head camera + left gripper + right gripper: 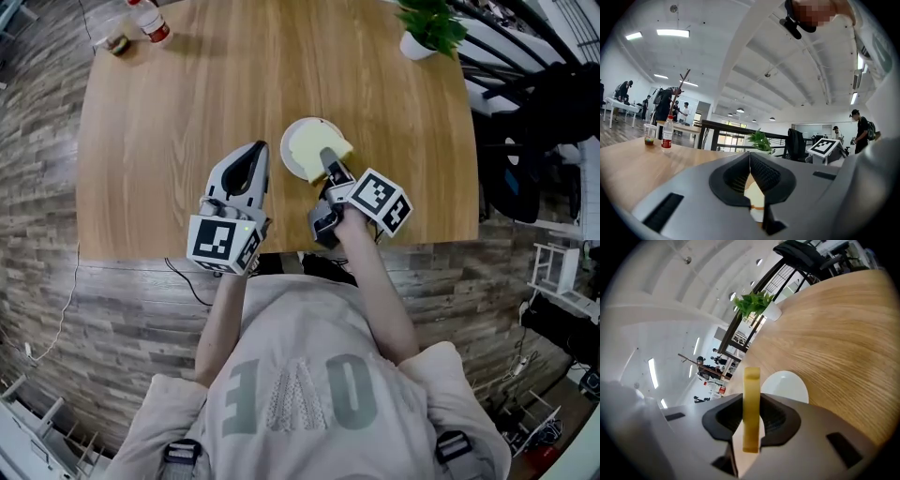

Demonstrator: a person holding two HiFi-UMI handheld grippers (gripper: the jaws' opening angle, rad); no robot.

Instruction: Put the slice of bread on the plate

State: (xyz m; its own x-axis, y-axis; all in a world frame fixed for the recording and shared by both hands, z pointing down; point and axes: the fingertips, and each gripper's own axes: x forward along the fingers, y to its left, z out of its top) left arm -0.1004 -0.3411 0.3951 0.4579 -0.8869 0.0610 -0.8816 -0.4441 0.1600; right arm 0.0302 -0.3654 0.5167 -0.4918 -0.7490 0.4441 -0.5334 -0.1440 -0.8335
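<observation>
A person standing at the near edge of a wooden table (169,141) holds a two-jaw gripper in each hand. The right gripper (330,165) pinches the slice of bread (317,142) between its pads; in the right gripper view the pale yellow slice is seen edge-on, clamped on both faces and sticking out past the jaw tips. In the head view the slice is over the white plate (296,170), which lies near the middle of the table, just far of the grippers. Whether the bread already touches the plate is hard to judge from above. In the right gripper view the plate lies on the wood just beyond the slice.

The left gripper (251,156) is just left of the plate, its jaws pressed together with nothing between them and pointing towards the far side. Through the gap under its pads, the left gripper view shows a sliver of the plate.

Each gripper carries a cube with square markers (382,199) at its near end. A potted plant (429,28) stands at the far right corner of the table. A plastic bottle (150,21) and a clear cup (117,42) stand side by side at the far left corner.
</observation>
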